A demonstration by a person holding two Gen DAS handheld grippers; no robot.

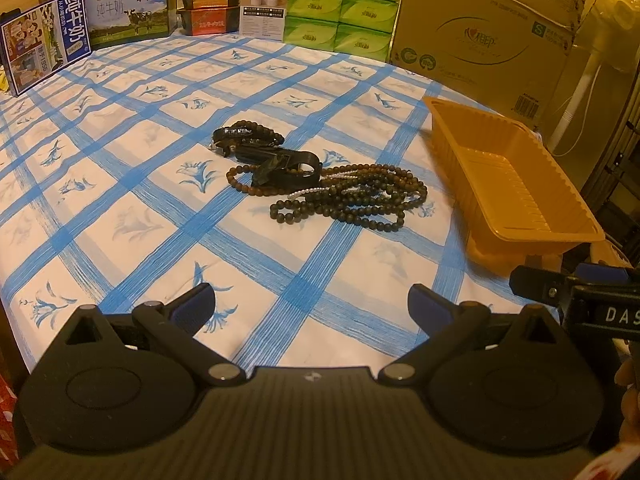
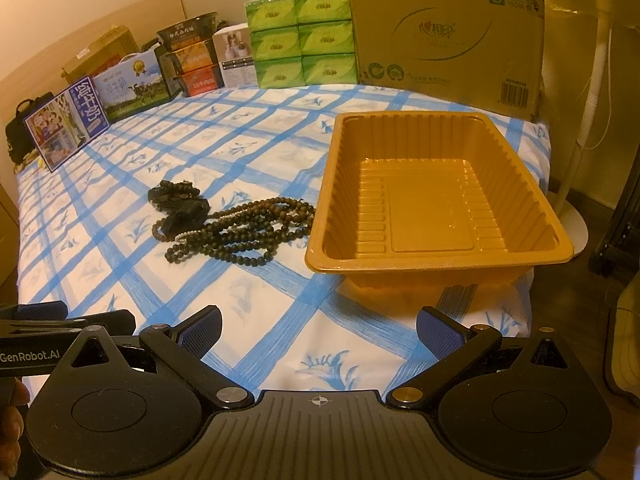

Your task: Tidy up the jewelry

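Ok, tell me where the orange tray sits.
The orange tray sits on the checked cloth at the table's right side, right of the bead necklaces, before the big cardboard box.

The left gripper [image 1: 311, 302] is held low with its jaws spread wide and nothing between the blue pads [image 1: 198, 304]. The right gripper [image 2: 319, 330] is in the same condition: jaws wide apart, gap between the blue pads [image 2: 204, 332] unoccupied. Each gripper shows at the edge of the other's camera, so the two are side by side and close together. Fingertips of a hand [image 2: 10, 424] show at the lower left edge of the right wrist camera.
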